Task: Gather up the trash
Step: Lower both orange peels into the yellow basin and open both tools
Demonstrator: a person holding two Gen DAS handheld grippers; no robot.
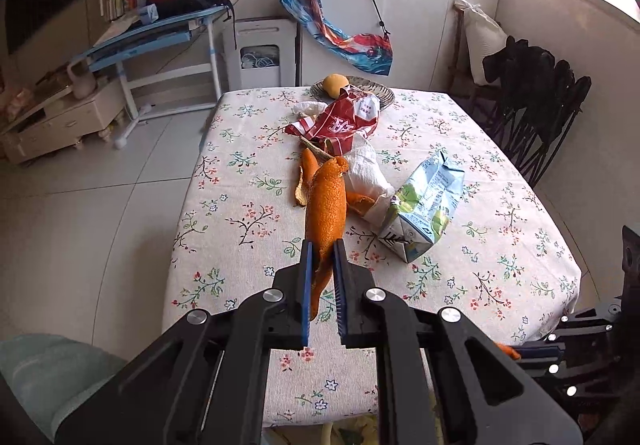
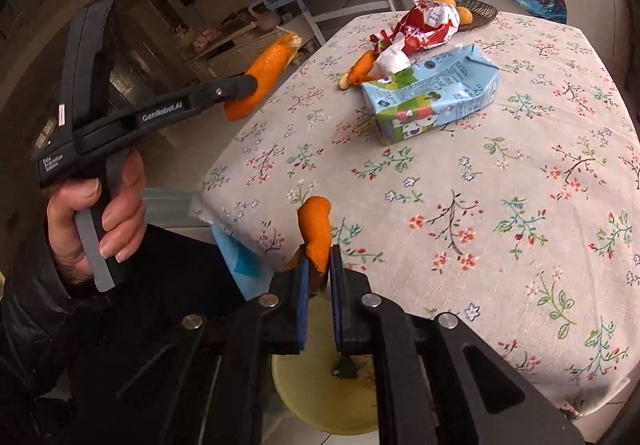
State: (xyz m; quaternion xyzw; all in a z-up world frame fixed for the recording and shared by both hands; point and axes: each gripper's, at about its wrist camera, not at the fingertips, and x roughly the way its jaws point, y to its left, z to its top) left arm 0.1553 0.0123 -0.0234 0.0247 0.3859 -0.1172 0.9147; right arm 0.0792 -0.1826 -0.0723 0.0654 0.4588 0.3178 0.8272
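the left gripper [image 1: 322,245] has its fingers clamped on a long strip of orange peel [image 1: 326,205], held in the air above the near edge of the desk [image 1: 240,165]. the right gripper [image 2: 319,259] pinches a shorter orange peel piece [image 2: 316,229] over a yellow bin [image 2: 316,401] at 6 o'clock below the desk edge. on the floral cloth, toward 12 o'clock, lie a crushed juice carton [image 2: 434,93], crumpled white tissue [image 1: 366,173], more peel [image 1: 306,175] and a red wrapper [image 1: 340,121].
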